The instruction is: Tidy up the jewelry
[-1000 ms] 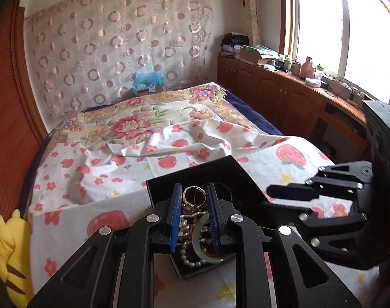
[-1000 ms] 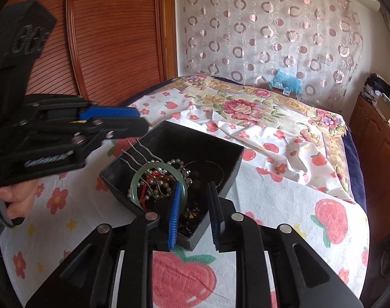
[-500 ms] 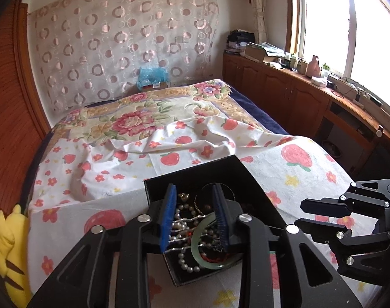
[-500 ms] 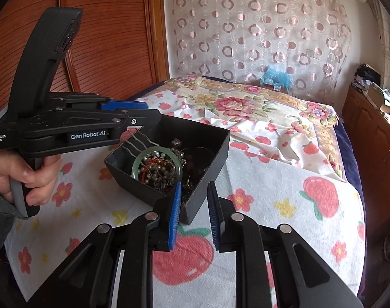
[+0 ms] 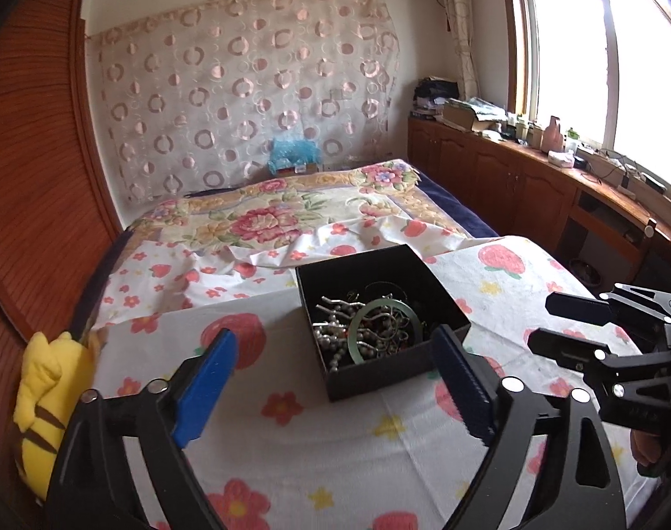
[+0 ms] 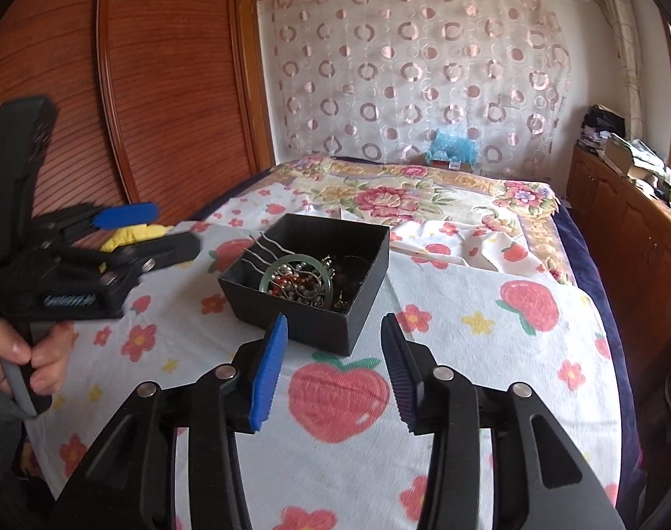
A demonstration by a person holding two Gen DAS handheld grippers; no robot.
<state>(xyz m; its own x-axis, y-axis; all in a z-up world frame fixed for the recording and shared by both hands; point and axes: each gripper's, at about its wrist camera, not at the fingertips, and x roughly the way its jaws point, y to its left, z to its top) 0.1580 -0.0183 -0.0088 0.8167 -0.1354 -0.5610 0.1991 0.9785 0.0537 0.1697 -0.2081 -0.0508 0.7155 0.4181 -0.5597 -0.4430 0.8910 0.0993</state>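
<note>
A black box (image 5: 382, 309) of jewelry sits on the bed sheet (image 5: 291, 450), just right of centre in the left wrist view and centre-left in the right wrist view (image 6: 309, 274). Inside it a pale green bangle (image 5: 386, 331) lies on top of a tangle of pearl beads (image 5: 331, 344), w/ wavy silver hairpins (image 5: 335, 302) toward the box's upper-left corner; darker bits sit under the pile, too small to tell apart. In the right wrist view the bangle (image 6: 298, 276) is in the box's left half and the hairpins (image 6: 258, 251) lean on the left wall. The left gripper (image 5: 335, 380) fills the bottom of its own frame, jaws spread wide, nothing between them, blue pads (image 5: 205, 386) on either side of the box's near edge but not touching it. From the right wrist view the same left gripper (image 6: 150, 229) shows at mid-left, blurred, held by a hand (image 6: 24, 353) at the lower left edge; it looks clear of the box, approx level w/ it. The right gripper (image 6: 335, 366) is at bottom centre of its frame, jaws parted & empty, just short of the box's near corner. In the left wrist view it (image 5: 569, 329) comes in from the right edge, apart from the box. A yellow plush toy (image 5: 48, 397) lies at the bed's left edge.
</note>
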